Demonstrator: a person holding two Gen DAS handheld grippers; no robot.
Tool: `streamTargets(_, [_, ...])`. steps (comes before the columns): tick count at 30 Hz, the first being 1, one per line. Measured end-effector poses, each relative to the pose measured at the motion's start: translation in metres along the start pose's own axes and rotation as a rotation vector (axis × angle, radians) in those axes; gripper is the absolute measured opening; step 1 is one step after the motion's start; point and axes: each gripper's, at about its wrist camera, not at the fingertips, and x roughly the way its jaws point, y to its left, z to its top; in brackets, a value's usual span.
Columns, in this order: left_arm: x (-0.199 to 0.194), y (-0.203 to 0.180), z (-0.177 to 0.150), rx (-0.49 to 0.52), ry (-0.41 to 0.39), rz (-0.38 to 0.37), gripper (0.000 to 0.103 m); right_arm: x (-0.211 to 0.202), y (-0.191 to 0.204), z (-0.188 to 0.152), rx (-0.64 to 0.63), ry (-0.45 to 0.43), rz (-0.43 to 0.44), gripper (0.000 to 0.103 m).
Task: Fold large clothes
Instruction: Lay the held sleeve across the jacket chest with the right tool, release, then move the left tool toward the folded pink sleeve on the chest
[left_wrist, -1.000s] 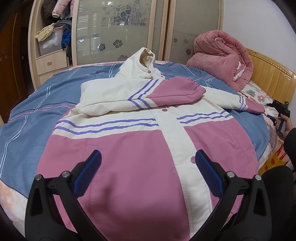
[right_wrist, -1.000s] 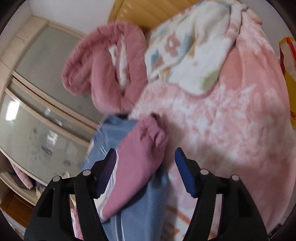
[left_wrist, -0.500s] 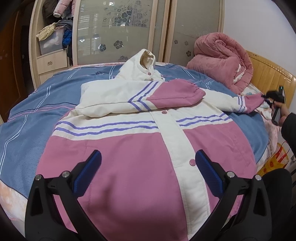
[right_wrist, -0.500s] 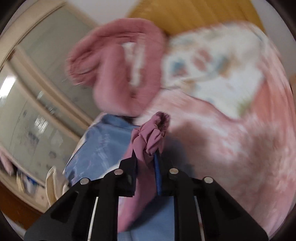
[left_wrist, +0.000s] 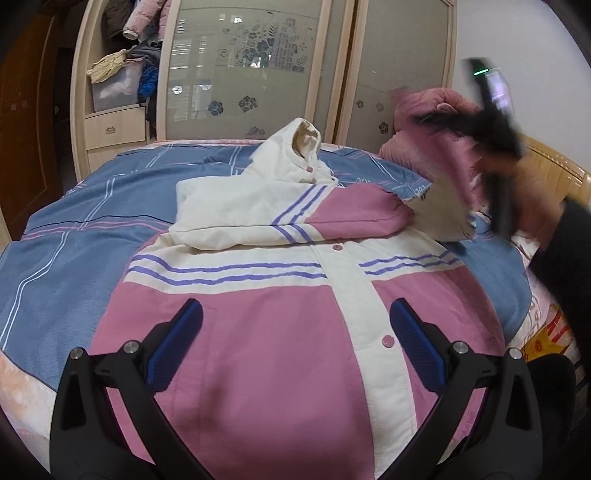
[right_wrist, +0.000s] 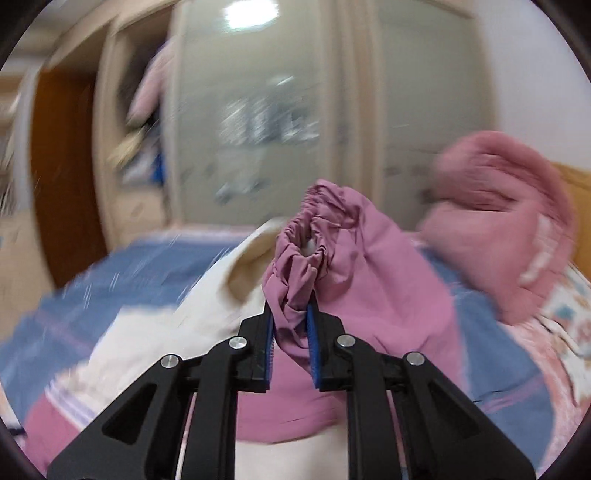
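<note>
The pink-and-cream padded hooded jacket (left_wrist: 280, 295) lies face-up on the blue striped bedspread (left_wrist: 74, 240), one sleeve already folded across its chest. The right gripper (right_wrist: 290, 317), released a second ago, now clenches the pink elastic cuff (right_wrist: 310, 236) and has lifted that sleeve off the bed, so the second fold is under way. The left gripper (left_wrist: 295, 332) hovers released. No legible writing.

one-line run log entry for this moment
right gripper: shut on sleeve cuff | left gripper: open over jacket | other sleeve: folded
</note>
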Motion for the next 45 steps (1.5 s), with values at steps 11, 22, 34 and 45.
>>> streamTargets(11, [-0.009,0.025,0.001,-0.042,-0.007,0.025,0.101,0.067,0.079,-0.096,-0.055,0.236,0.140,0.083])
streamTargets(22, [-0.007,0.019,0.002,-0.039,-0.016,0.039,0.101,-0.132,0.013,-0.108,0.095,-0.020,0.088,0.100])
streamTargets(34, [-0.007,0.004,-0.002,-0.006,-0.020,0.046,0.101,-0.162,-0.005,-0.163,0.042,-0.021,-0.073,0.102])
streamTargets(45, [-0.003,0.003,-0.005,-0.006,-0.015,0.046,0.101,-0.165,-0.004,-0.165,0.029,-0.026,-0.081,0.102])
